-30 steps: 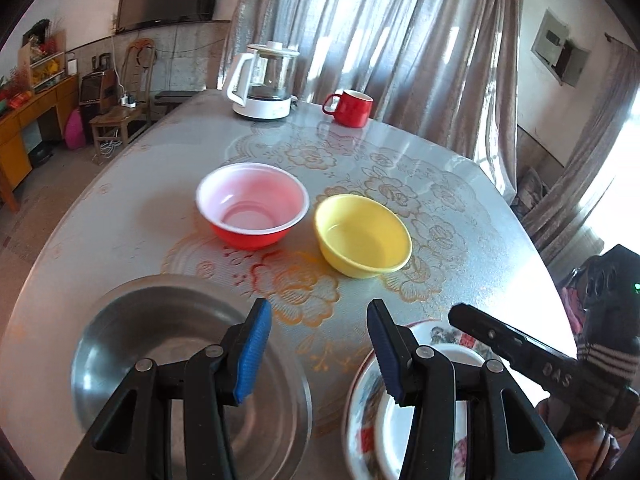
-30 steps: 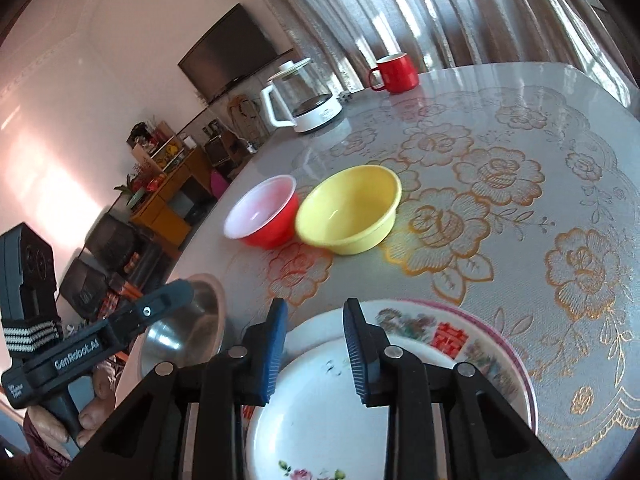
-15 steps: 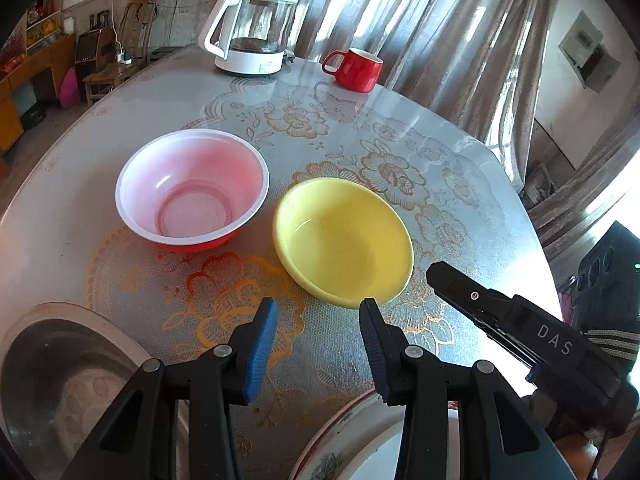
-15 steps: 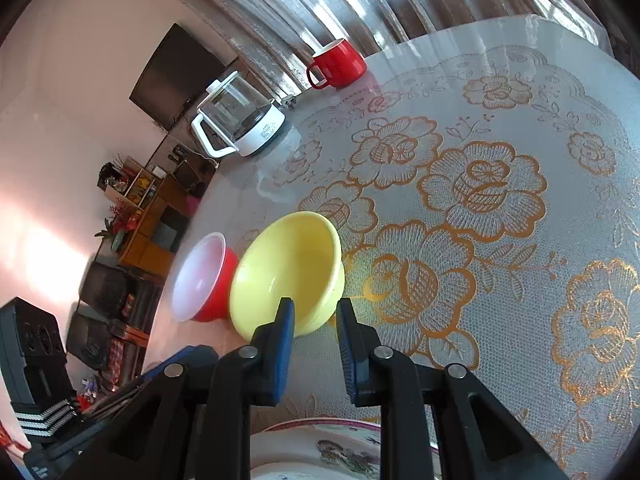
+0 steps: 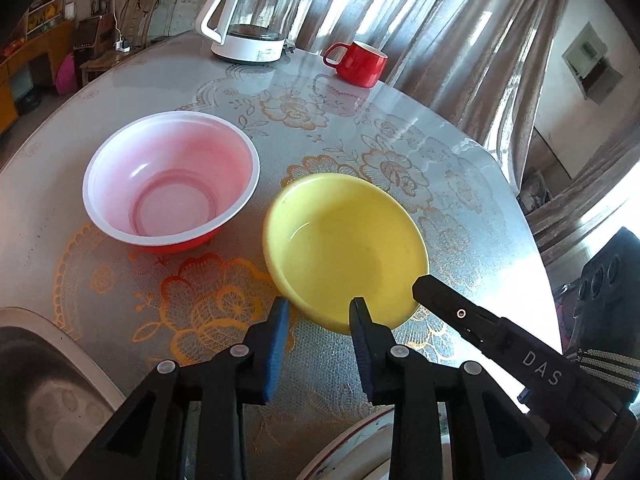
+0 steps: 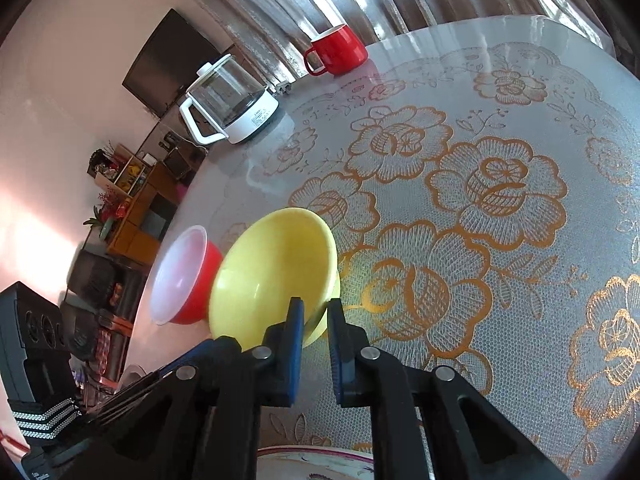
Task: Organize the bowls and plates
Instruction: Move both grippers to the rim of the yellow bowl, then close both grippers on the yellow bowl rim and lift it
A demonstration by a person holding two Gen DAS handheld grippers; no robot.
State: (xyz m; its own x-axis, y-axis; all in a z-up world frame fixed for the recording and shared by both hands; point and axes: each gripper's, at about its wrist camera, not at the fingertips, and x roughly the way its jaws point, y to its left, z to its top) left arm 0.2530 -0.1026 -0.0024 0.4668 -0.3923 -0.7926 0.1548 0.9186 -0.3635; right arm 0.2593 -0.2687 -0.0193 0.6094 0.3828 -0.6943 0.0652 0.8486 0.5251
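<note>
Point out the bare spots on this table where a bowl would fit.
Widest bare stretch: right of the yellow bowl, over the gold flowers toward the table edge. Another lies between the red bowl and the kettle. Crowded: the near edge, with steel basin, patterned plate and both tongs.

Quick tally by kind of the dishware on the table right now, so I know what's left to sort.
Bowls: 3, namely the red bowl, the yellow bowl and the steel bowl at the near left edge.
Plates: 1, the patterned plate, only partly in view.
Mugs: 1, the red mug.
Kettles: 1, the glass kettle.
Total: 6
</note>
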